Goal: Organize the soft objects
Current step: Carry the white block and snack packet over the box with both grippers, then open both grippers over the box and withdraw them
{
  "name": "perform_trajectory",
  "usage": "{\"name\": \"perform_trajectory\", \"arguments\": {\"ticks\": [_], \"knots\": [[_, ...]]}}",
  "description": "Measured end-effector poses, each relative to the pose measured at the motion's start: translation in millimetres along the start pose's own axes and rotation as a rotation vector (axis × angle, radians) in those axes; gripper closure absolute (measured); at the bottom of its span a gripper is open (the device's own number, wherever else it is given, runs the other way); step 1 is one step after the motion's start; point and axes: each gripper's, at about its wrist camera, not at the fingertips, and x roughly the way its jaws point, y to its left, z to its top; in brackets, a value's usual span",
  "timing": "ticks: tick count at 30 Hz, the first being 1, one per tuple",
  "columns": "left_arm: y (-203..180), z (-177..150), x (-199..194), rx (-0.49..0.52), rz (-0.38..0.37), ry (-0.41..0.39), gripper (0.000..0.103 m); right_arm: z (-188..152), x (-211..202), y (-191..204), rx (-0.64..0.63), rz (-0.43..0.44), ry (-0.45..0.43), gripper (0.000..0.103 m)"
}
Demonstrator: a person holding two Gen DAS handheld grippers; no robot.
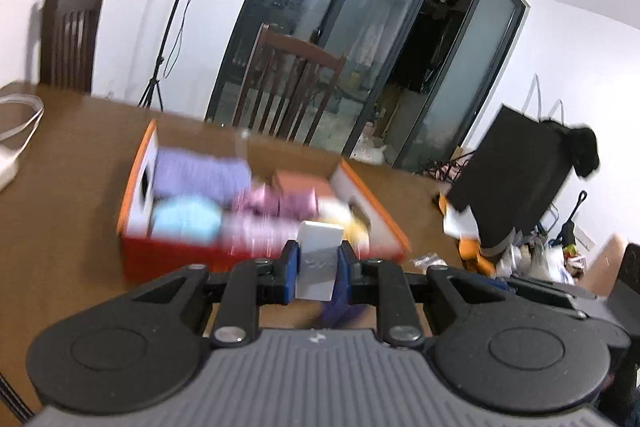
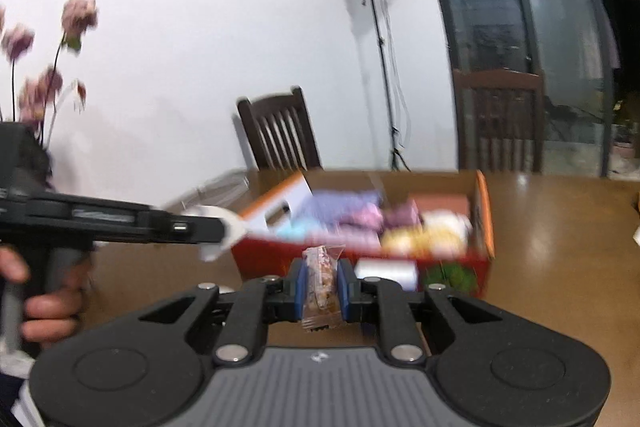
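My left gripper (image 1: 319,259) is shut on a white packet (image 1: 320,263) with a silvery patch, held above the table in front of an orange cardboard box (image 1: 138,227). The box holds several soft packs in purple (image 1: 200,175), light blue (image 1: 186,219) and pink (image 1: 276,205), all blurred. My right gripper (image 2: 323,281) is shut on a clear-wrapped snack bar (image 2: 321,283), upright between the blue pads, just before the same box (image 2: 486,215). The left gripper (image 2: 218,227) shows from the side at the left of the right wrist view, held by a person's hand (image 2: 48,307).
The brown table (image 1: 72,167) has bare wood around the box. A white cable (image 1: 20,119) lies at the far left. A black bag (image 1: 516,179) stands to the right of the box. Wooden chairs (image 2: 280,135) and a light stand (image 2: 380,39) stand behind the table.
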Motion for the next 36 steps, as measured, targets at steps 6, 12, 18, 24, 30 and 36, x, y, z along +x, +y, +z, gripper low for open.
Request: {"name": "perform_trajectory", "arguments": {"ticks": [6,12,18,24,30,36], "knots": [[17.8,88.0,124.4,0.012,0.075,0.083,0.082,80.1,104.0,-50.3,0.071,-0.020,0.040,0.087],[46.4,105.8,233.2,-0.005,0.124,0.226,0.082,112.0,219.4,-83.8,0.030,-0.096,0.181,0.087],[63.8,100.2,269.7,0.031,0.155,0.213,0.049,102.9,274.5,-88.3,-0.027,-0.114,0.249,0.075],[75.3,106.7,257.0,0.007,0.139,0.178,0.044,102.8,273.9,-95.0,-0.009,-0.112,0.204,0.061],[68.6,115.6,224.7,0.022,0.148,0.150,0.042,116.2,246.5,-95.6,0.001,-0.130,0.164,0.057],[51.9,112.2,153.0,0.097,0.200,0.078,0.034,128.5,189.4,-75.6,-0.030,-0.150,0.104,0.045]]}}
